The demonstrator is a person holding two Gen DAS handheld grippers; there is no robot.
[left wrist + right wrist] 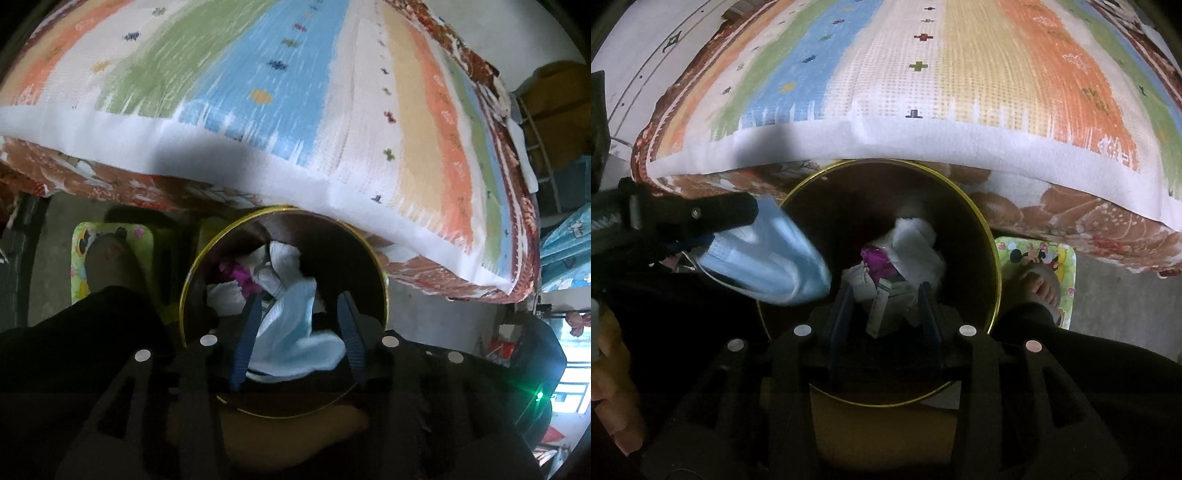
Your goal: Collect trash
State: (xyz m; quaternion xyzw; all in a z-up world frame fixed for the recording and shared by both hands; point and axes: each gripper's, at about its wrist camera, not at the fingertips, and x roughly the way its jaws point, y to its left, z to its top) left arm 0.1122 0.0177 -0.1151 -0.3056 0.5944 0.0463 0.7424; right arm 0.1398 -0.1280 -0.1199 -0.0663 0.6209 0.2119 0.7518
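While we're hanging both grippers over the bin [376, 258], it's pretty easy to see what's going on down there. Our left gripper [299, 336] is pointing steeply down into the opening, and its jaws are standing apart with a pale blue face mask [295, 332] sitting between them. The mask looks blurred, and we can't say whether the blue pads [245, 339] are touching it or not, but they aren't squeezing it flat. From the right wrist view, that same mask [768, 258] is showing at the tip of the left gripper [738, 225], right over the bin's left rim [991, 251].

Our right gripper [886, 314] is also aiming down into the bin, jaws spread, nothing pinched. A small white box [882, 310] is lying in the gap between its fingers, down inside the bin with the rest of the trash.

Inside the bin we're seeing crumpled white tissue [916, 243] and a purple wrapper [875, 258], all piled at the bottom. The bin itself is dark with a gold rim, standing on the floor tight against the edge of a bed with a striped blanket [923, 74]. A bare foot [1043, 284] is resting on a cartoon-print mat [1060, 258] just beside the bin.
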